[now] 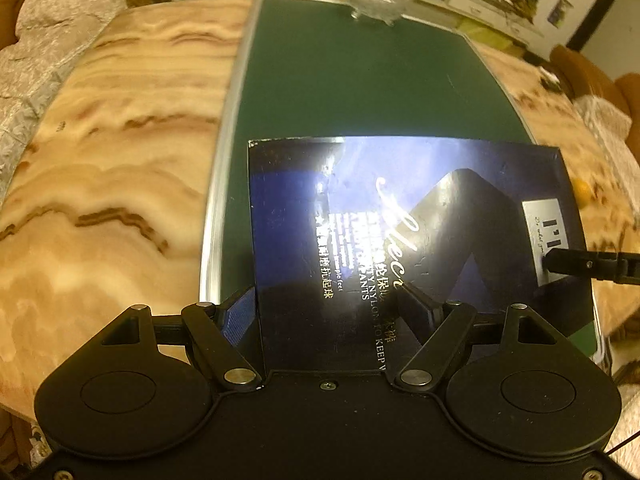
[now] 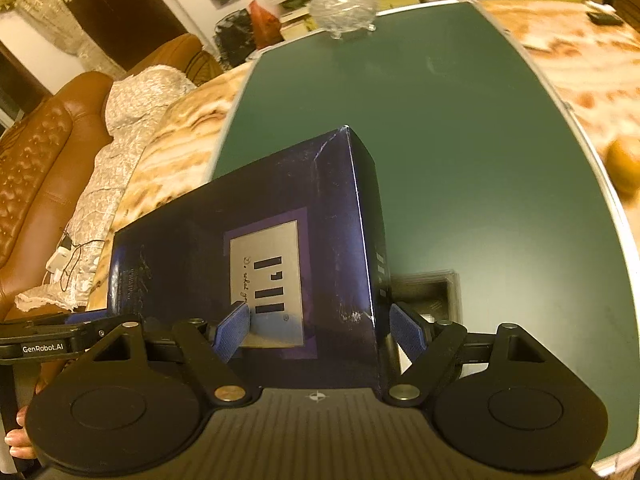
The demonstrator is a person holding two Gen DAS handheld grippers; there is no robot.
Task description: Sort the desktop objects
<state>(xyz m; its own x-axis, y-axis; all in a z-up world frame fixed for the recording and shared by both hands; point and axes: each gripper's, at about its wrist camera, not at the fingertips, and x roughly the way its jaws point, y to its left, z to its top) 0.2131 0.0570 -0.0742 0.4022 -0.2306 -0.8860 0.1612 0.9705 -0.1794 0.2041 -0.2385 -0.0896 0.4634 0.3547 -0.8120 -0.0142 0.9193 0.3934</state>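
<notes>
Dark blue box [image 1: 400, 248], glossy, lifted above green board [image 1: 360, 80]. Left gripper [image 1: 326, 314] and right gripper [image 2: 318, 330]: each clamped on box, one at either end. Glass bowl [image 2: 344, 4]: far edge of board. Marbled table [image 1: 120, 160] beneath.

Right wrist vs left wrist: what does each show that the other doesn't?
Right wrist only: brown leather sofa, the box's narrow side face, an orange fruit. Left wrist only: the box's script lettering and white text, glare on its top. Both: dark blue box between the fingers of the left gripper and right gripper, green board, glass bowl.
</notes>
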